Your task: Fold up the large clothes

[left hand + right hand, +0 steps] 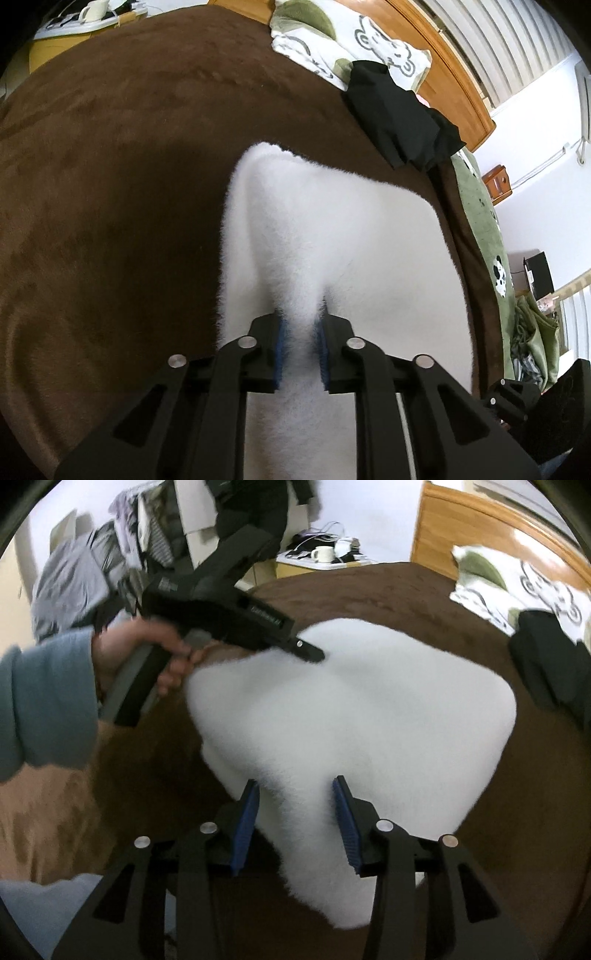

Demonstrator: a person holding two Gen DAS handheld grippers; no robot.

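Note:
A white fluffy fleece garment (pixel 332 221) lies bunched on a brown bed cover (pixel 110 184). In the left wrist view my left gripper (pixel 301 321) is shut on a raised ridge of the fleece, with the blue pads (pixel 280 339) pressed into it on both sides. The right wrist view shows the same garment (pixel 369 709) with my right gripper (pixel 295 794) at its near edge. Those jaws stand apart, fleece lies between them, and the pads (pixel 245 819) do not squeeze it. A hand in a blue-grey sleeve holds the left gripper (pixel 310 651) at the garment's far-left edge.
A black garment (pixel 399 118) is heaped beside a white-and-green patterned pillow (pixel 332 37) near the wooden headboard (pixel 454 81). A green blanket (pixel 476 206) hangs off the bed's right side. A side table with a mug (pixel 324 555) stands beyond the bed cover (pixel 369 587).

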